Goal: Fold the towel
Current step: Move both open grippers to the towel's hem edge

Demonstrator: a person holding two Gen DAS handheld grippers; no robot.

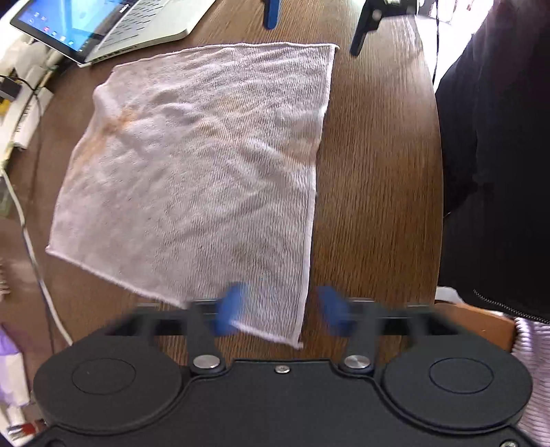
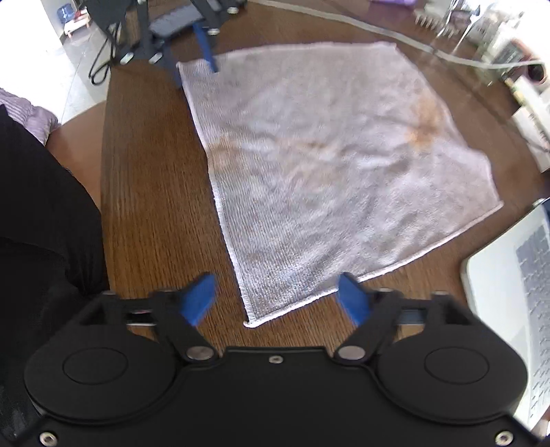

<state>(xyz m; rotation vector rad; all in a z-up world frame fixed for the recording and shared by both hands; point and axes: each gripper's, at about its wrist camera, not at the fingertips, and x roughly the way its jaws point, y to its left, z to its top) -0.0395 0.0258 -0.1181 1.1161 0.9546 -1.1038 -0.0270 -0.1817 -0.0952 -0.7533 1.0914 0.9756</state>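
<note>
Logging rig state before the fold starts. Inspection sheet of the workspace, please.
Surface: wooden table, dark grain, bare around the cloth.
Job's things: white towel spread flat in one layer, lightly rumpled, orange-brown stain near one edge.
Clutter: open laptop beside the towel's far side; papers or boxes at the table edge, unclear.
Grippers: left tongs open, straddling a near towel corner; right tongs open, around the other near corner; neither closed on cloth.
Cables: white cable along the table edge; black cables on the floor.
Surroundings: person in dark clothing at the table; tiled floor.
</note>
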